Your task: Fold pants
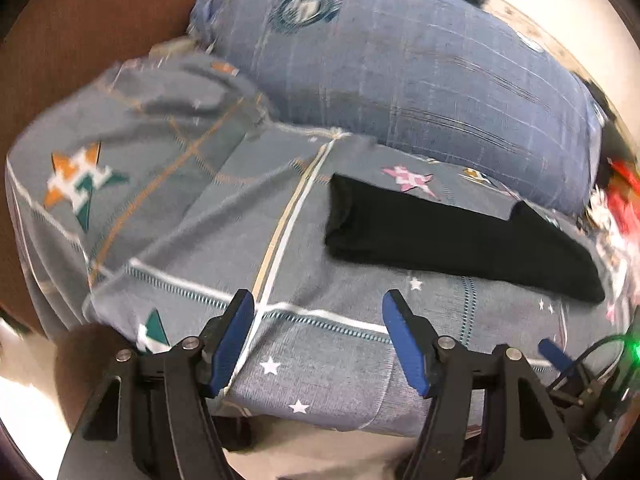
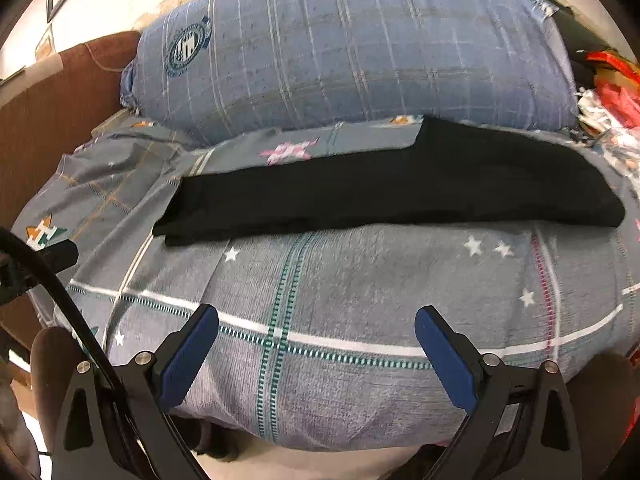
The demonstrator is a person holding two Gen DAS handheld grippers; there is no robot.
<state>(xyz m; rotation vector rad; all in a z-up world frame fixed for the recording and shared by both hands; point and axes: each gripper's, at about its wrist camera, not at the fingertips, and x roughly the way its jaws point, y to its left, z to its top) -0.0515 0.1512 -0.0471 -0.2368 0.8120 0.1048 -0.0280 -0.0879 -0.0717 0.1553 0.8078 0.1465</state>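
The black pants lie folded lengthwise in a long flat strip on the grey patterned bedsheet. In the right wrist view the pants stretch across the bed from left to right. My left gripper is open and empty, hovering over the sheet near the bed's front edge, short of the pants. My right gripper is open and empty, also above the sheet in front of the pants.
A large blue checked pillow lies behind the pants. A brown headboard stands at the left. Red and white clutter sits at the right. A cable crosses the right view's lower left.
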